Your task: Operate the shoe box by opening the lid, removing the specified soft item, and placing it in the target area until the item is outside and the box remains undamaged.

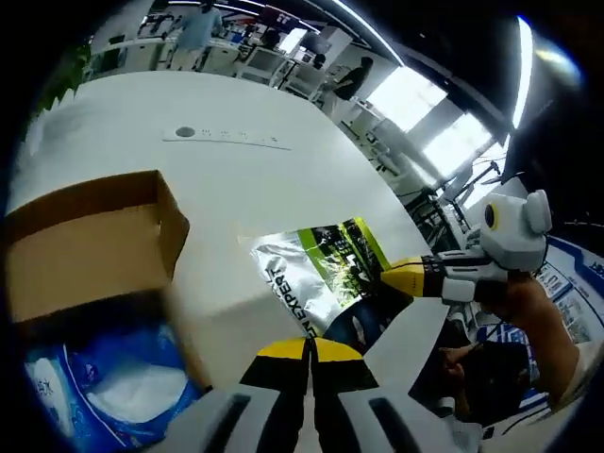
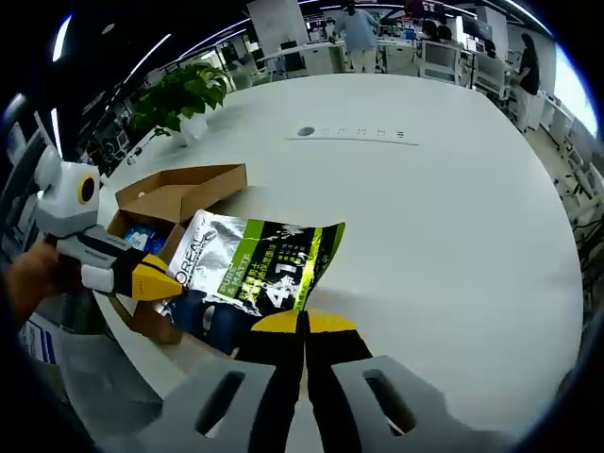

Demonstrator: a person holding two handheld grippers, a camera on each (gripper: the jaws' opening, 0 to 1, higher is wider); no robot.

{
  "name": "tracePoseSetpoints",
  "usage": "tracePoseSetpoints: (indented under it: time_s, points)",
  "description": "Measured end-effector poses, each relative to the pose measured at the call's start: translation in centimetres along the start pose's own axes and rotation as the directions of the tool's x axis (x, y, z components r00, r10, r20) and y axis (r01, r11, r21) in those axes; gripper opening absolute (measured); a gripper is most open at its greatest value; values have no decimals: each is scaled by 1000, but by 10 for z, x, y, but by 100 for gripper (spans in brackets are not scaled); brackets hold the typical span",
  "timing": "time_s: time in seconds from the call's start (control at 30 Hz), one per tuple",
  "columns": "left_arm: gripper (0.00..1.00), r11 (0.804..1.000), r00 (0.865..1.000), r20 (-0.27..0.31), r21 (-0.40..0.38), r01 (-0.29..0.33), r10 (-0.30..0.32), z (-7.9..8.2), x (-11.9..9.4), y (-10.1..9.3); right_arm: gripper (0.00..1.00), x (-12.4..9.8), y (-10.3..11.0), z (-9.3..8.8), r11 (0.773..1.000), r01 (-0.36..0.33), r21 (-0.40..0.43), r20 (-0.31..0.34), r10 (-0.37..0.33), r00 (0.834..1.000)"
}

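Observation:
A brown cardboard shoe box (image 1: pixel 90 250) (image 2: pixel 179 193) stands open on the white table, its lid flap folded back. Inside it lies a blue and white soft packet (image 1: pixel 104 387) (image 2: pixel 142 236). A silver, green and black pouch (image 1: pixel 316 274) (image 2: pixel 255 269) is outside the box, beside it. My right gripper (image 2: pixel 304 323) (image 1: pixel 401 276) is shut on one edge of the pouch. My left gripper (image 1: pixel 308 347) (image 2: pixel 156 281) is shut too, its yellow tips at the pouch's dark end; whether it pinches the pouch is unclear.
The white table (image 2: pixel 444 208) stretches wide beyond the pouch, with a flat grey socket strip (image 2: pixel 354 135) in its middle. A potted plant (image 2: pixel 184 99) stands past the box. Desks, chairs and people fill the office behind. A person's hand (image 1: pixel 528 302) holds the right gripper.

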State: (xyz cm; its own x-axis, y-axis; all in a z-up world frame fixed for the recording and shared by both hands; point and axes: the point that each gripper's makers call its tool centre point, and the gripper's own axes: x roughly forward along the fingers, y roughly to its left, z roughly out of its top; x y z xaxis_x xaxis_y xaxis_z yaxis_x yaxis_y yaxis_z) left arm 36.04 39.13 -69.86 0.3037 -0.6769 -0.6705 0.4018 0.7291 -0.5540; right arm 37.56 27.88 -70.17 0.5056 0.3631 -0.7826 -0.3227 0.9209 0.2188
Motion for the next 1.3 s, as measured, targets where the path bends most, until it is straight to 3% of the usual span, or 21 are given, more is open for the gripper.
tracePoseSetpoints:
  time_s: [0.37,0.93,1.3]
  points:
    - [0,999,999,-35,-14,-35,34,1,19,8,0,17,-12,-2,1000,0,4,1,0,1000]
    - [0,989,983,-121,75,-131,139,-9,40,30,0,51,-19,-15,1000,-20,22,-31,20,999]
    - [0,978,971,-161,137,-156,177,-10,48,35,0,67,-23,-21,1000,-15,4,-57,15,998]
